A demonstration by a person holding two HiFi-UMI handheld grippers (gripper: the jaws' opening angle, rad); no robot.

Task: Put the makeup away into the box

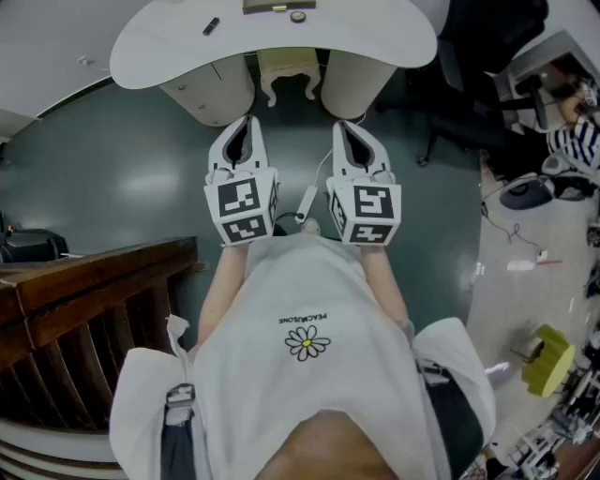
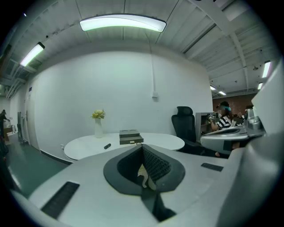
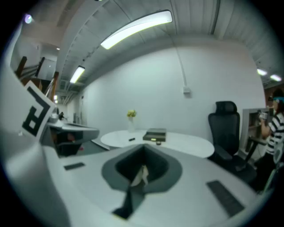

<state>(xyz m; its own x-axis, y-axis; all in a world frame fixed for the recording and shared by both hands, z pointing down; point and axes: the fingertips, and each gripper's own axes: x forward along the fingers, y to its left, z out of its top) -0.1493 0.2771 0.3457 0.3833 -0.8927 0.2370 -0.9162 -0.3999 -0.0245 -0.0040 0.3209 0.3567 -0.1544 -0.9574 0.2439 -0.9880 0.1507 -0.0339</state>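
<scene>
Left gripper (image 1: 247,122) and right gripper (image 1: 347,127) sit mid-frame, jaws clenched empty. The box (image 1: 278,6) rests top centre on the white table (image 1: 159,47) (a dark stick (image 1: 211,26), possibly makeup, lies to its left).

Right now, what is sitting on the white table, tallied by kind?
Dark box: 1
Vase with yellow flowers: 1
Small dark stick: 1
Small round item beside the box: 1
Total: 4

Box (image 1: 278,6) cut by top edge, small dark item (image 1: 211,26) too small to identify
</scene>
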